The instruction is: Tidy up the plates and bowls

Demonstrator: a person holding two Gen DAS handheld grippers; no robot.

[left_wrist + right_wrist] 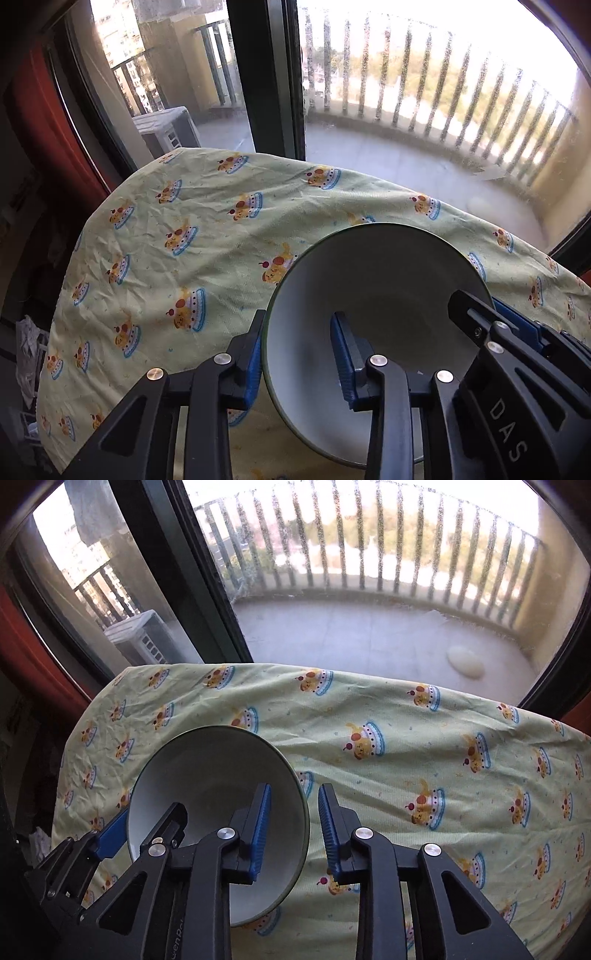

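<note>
Blue pads of my left gripper [299,363] straddling the near-left rim of the white bowl [384,280], not quite pinching, my right gripper [293,836] likewise astride its right rim, bowl between both, on the yellow printed tablecloth [406,738] by the window.

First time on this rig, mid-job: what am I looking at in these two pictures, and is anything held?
A person holds a pair of tongs in each hand, and each pair carries a camera looking along its fingers. One picture is from the left tongs, the other from the right tongs. On the patterned tablecloth is one white bowl. Both tongs straddle its rim on opposite sides, one finger inside and one outside. Gaps show beside the pads, so nothing is pinched yet.
</note>
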